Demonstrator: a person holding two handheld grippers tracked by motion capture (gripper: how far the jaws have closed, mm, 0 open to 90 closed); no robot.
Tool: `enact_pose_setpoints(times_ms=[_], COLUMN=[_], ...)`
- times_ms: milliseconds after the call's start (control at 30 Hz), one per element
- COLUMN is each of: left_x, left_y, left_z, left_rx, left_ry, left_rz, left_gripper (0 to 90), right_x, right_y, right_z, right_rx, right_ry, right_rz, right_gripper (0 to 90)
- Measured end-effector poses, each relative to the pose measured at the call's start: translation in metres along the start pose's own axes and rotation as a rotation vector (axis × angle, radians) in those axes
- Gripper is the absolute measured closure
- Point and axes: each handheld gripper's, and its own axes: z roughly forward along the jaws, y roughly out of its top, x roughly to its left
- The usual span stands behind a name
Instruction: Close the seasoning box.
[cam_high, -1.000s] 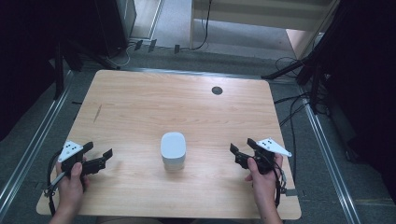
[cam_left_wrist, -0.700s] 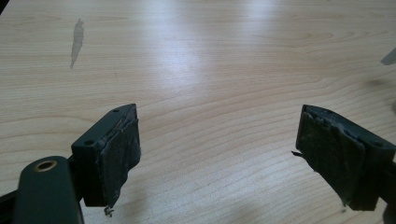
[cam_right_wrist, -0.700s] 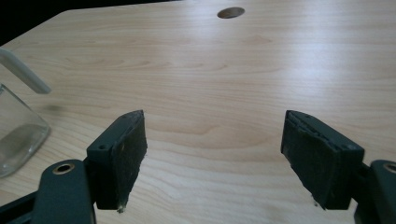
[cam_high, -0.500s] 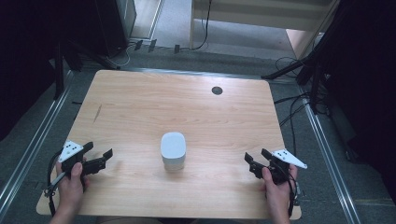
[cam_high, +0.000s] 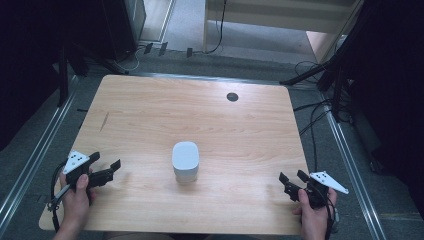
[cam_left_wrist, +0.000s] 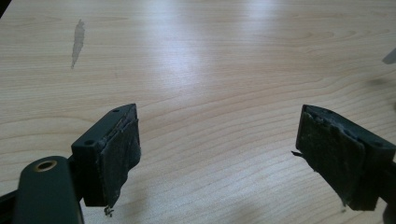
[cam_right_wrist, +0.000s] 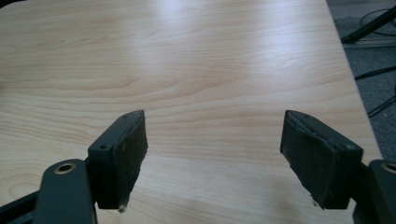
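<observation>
A small white rounded box (cam_high: 185, 161) stands upright near the middle of the wooden table (cam_high: 150, 115). My left gripper (cam_high: 106, 166) rests low at the table's front left, open, with bare wood between its jaws (cam_left_wrist: 219, 154). At the front right corner my right gripper (cam_high: 293, 180) is also open and holds nothing (cam_right_wrist: 212, 149). Both grippers are well apart from the box.
A dark round hole (cam_high: 232, 96) sits near the table's far edge. A grey smear (cam_left_wrist: 77, 41) marks the wood ahead of the left gripper. Cables (cam_high: 312, 125) and stand legs lie on the floor to the right. The table's right edge (cam_right_wrist: 348, 70) is close to the right gripper.
My right gripper has drawn back toward the front right corner of the table, away from the box. The left gripper and the box have stayed put.
</observation>
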Motion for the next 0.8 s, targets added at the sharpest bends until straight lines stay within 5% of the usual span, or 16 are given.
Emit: enact_pose_setpoints(times_ms=[667, 800], left_x=[0.001, 0.001], left_y=[0.0, 0.0], left_z=[0.0, 0.0], left_rx=[-0.007, -0.005], left_ry=[-0.003, -0.004], left_rz=[-0.01, -0.014], left_gripper=[13.7, 13.7], right_x=[-0.024, -0.026], right_y=[-0.014, -0.015], right_z=[-0.014, -0.018], right_rx=[-0.005, -0.002], right_ry=[-0.032, -0.051], right_rz=[0.014, -0.019], right_gripper=[24.2, 24.0])
